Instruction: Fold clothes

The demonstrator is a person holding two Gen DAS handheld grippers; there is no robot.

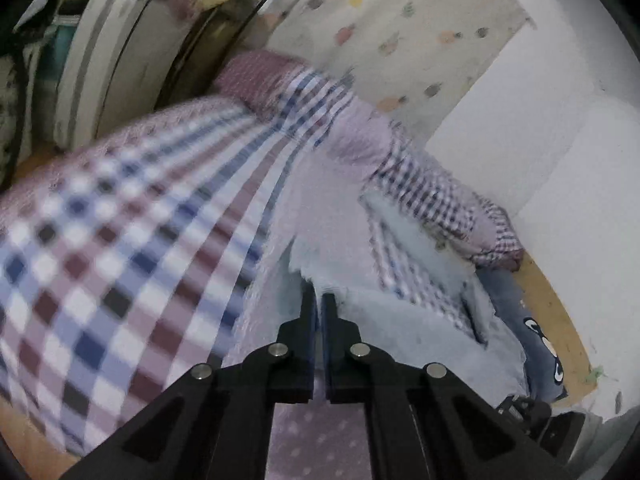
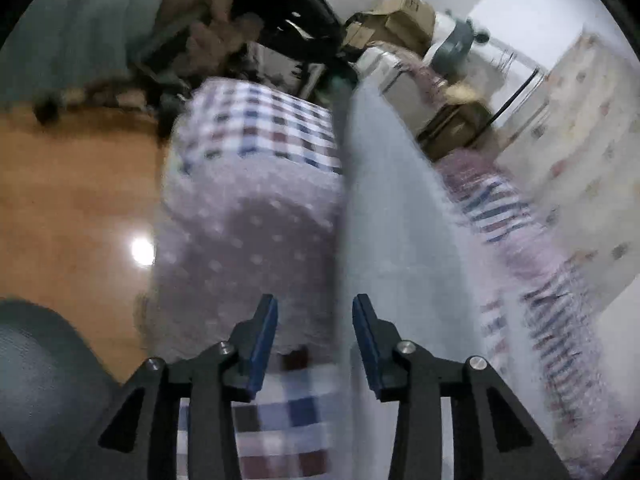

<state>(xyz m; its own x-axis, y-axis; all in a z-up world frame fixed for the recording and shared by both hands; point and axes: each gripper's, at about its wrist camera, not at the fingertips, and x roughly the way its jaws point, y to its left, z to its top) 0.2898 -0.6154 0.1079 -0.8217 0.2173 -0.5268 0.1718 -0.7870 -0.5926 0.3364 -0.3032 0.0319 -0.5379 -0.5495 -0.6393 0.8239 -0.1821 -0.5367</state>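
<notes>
Left wrist view: the left gripper (image 1: 319,300) is seen with its jaws pressed together on a fold of pale blue fleece garment (image 1: 404,320), the cloth emerging from between the blue pads. The garment is spread to the right of the gripper, with a small-check lining panel (image 1: 412,276) exposed on it. A checked bedsheet (image 1: 120,220) in blue, maroon and white is noted to the left and beyond, strongly blurred. A dark blue garment with a cartoon print (image 1: 540,344) lies at the right edge of the bed, just beside the fleece. The wooden floor (image 1: 556,312) shows beyond it. A pale suitcase (image 1: 108,52) stands at far left, and a printed curtain (image 1: 420,20) hangs at far right.

Right wrist view: the right gripper (image 2: 315,312) is seen with its jaws moderately apart; nothing is pressed by the blue pads (image 2: 264,332). The pale blue fleece (image 2: 388,220) is stretched as a long band running from near the right finger away to the far side. A mauve dotted cloth (image 2: 248,240) lies under and beyond the left finger, the checked sheet (image 2: 260,128) farther on. Wooden floor (image 2: 72,200) is recorded at left, cardboard boxes (image 2: 396,16) at far centre. The frame is heavily blurred.
</notes>
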